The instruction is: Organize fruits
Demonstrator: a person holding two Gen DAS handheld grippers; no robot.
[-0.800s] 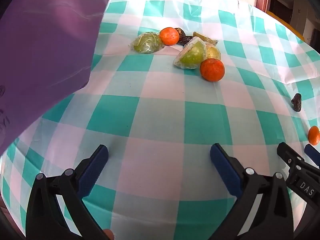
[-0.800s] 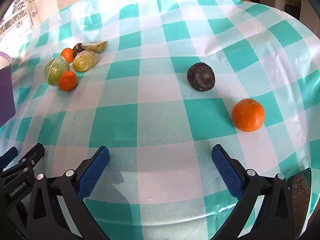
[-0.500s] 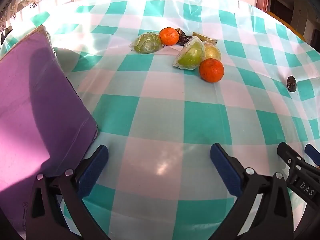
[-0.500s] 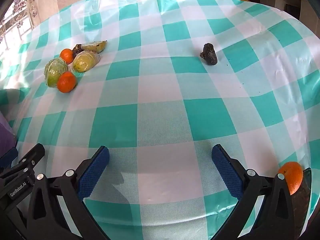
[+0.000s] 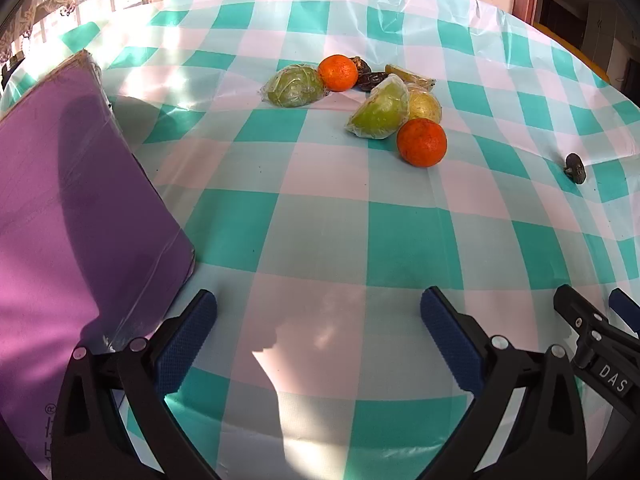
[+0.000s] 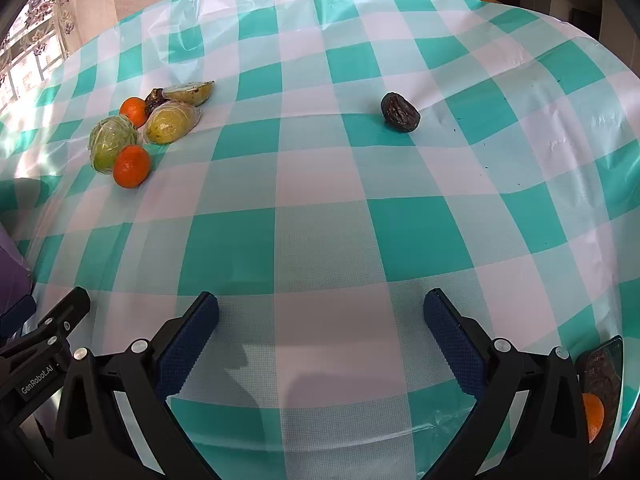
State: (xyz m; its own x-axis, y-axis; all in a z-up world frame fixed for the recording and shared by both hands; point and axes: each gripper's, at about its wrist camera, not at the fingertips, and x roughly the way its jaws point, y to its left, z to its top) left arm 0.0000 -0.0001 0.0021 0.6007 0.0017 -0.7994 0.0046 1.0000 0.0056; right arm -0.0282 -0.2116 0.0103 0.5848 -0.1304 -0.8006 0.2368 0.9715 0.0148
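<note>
Fruit cluster: two round orange mandarins (image 5: 421, 142) (image 5: 338, 72), three film-wrapped green and yellow cut fruit pieces (image 5: 378, 111), one wrapped slice and a small dark dried fruit (image 5: 370, 79), all touching or just beside one another on the teal-and-white checked plastic tablecloth (image 5: 320, 220).
Strays: a wrinkled dark dried fruit (image 6: 400, 112) lies well apart from the cluster, on its right; a third orange mandarin (image 6: 593, 416) shows at the right wrist view's lower right edge, far from the cluster.
Progress: judged barely begun; no fruit is held and none sorted.
Receptacle: none identified.
Left gripper (image 5: 318, 336): jaws fully spread, nothing between them.
Right gripper (image 6: 320, 336): jaws fully spread, empty.
Surroundings: a flat purple box (image 5: 72, 216) lies left of the cluster; a dark phone-like slab (image 6: 602, 368) sits beside the third mandarin.
Obstruction: none between grippers and cluster.
</note>
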